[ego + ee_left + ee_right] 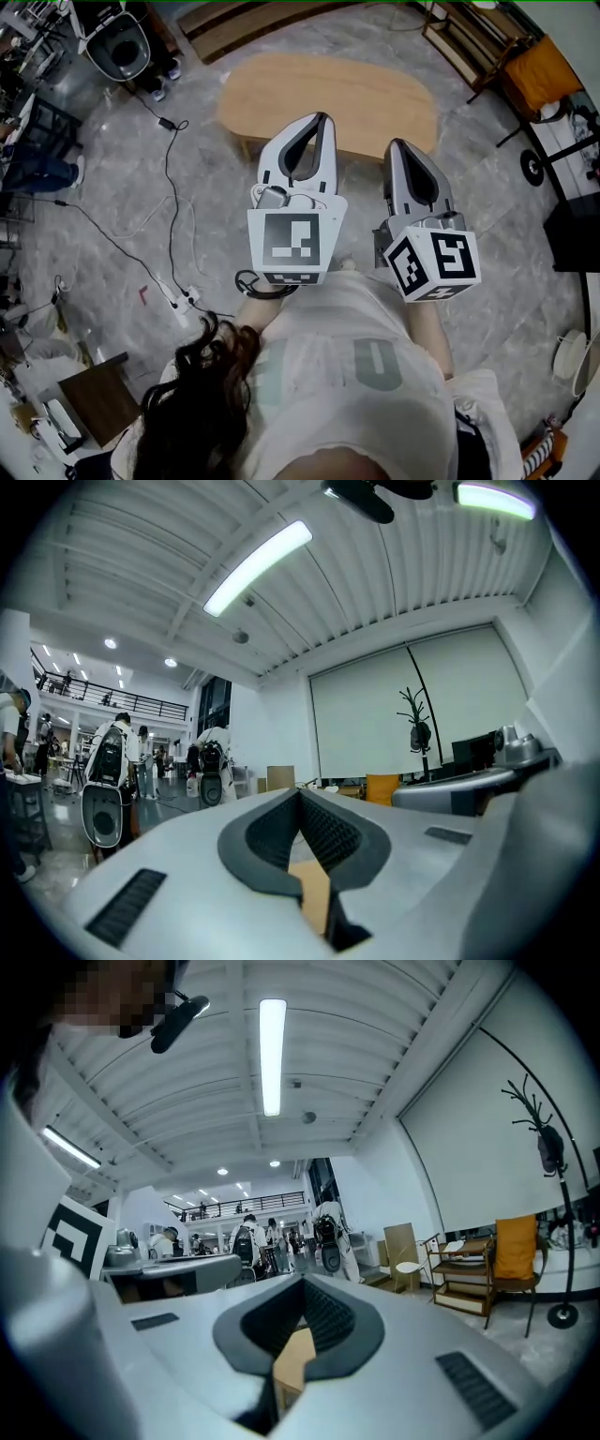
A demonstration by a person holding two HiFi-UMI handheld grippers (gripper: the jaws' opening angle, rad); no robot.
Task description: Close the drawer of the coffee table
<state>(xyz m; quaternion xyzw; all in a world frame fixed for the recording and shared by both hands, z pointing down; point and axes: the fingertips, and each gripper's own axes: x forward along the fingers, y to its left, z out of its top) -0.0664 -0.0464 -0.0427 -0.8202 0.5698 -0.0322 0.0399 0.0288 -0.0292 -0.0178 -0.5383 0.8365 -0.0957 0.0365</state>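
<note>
The coffee table [328, 94] has an oval light-wood top and stands on the grey marble floor ahead of me. From above its drawer is hidden. My left gripper [323, 118] and right gripper [394, 142] are held side by side in the air over the table's near edge, pointing level and touching nothing. In the left gripper view the left gripper [300, 793] has its jaws closed tip to tip with nothing between them. The right gripper [302, 1281] looks the same in its own view. A strip of the table's wood [315, 892] shows through the gap below the pads.
Black cables and a white power strip [178, 302] trail over the floor at the left. A black-and-white machine [120, 47] stands at the upper left. A wooden rack [469, 42] and an orange chair [539, 75] stand at the upper right. A small brown cabinet [98, 398] sits at the lower left.
</note>
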